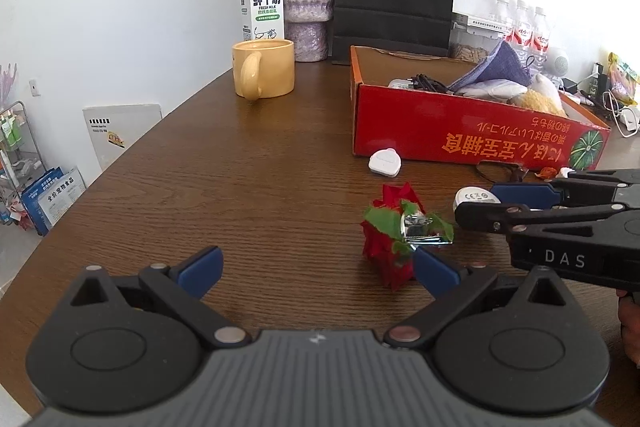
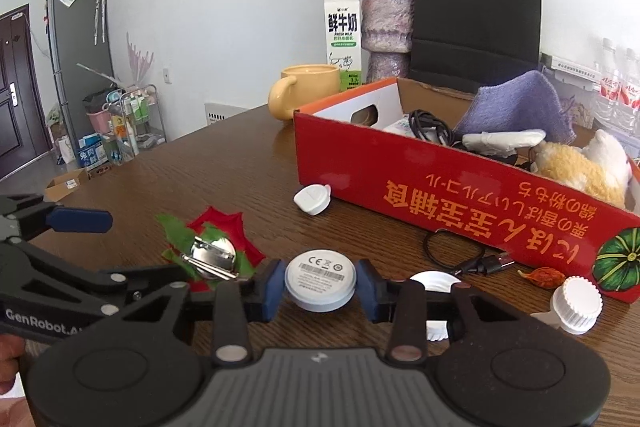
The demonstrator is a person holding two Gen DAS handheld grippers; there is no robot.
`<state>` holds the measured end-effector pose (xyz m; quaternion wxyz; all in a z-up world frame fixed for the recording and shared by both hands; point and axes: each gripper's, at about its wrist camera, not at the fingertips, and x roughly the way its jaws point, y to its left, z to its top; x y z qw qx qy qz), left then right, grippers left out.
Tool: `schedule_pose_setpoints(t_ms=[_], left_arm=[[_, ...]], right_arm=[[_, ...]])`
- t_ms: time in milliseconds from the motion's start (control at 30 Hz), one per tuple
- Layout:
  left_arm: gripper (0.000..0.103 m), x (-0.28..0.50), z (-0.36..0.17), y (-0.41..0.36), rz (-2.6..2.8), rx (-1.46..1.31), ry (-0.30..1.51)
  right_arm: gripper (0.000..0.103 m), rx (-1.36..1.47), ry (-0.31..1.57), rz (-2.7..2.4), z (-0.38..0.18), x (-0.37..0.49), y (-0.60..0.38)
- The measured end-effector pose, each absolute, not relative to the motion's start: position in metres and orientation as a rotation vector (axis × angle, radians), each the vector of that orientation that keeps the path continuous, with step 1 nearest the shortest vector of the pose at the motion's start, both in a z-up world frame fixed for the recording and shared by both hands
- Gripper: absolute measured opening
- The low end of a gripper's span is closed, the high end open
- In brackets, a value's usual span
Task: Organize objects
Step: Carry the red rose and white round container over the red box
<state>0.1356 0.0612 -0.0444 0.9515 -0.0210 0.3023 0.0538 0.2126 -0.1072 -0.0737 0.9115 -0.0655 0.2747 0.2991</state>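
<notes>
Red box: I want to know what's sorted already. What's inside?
In the red box: purple cloth, black cable, yellow plush toy, white items. Anything beneath them is covered.

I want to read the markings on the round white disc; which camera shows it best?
The right wrist view: the white disc sits centred between the right gripper fingers, printed face up. The left wrist view shows only its edge.
</notes>
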Motion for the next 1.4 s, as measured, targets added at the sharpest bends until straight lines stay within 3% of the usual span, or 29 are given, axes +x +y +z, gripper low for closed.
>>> schedule_pose_setpoints(t_ms=[833, 867, 933, 967, 1400], left_arm=[[0.102, 0.173, -0.055, 0.006, 0.117, 0.008, 0.670], [0.097, 0.174, -0.055, 0.006, 0.118, 0.004, 0.671], [0.077, 0.174, -0.054, 0.007, 0.122, -0.007, 0.676], [0.057, 0.175, -0.055, 0.009, 0.121, -0.019, 0.683], [0.054, 0.174, -0.013, -0.004, 0.076, -0.034, 0.560]], right_arm=[[0.038, -0.037, 0.480, 0.476, -0.063, 0.179, -0.190], [0.039, -0.035, 0.479, 0.476, -0.063, 0.179, -0.190], [0.039, -0.030, 0.477, 0.477, -0.062, 0.178, -0.192], [0.038, -0.029, 0.475, 0.476, -0.062, 0.178, -0.192], [0.038, -0.022, 0.424, 0.453, -0.049, 0.185, -0.204]])
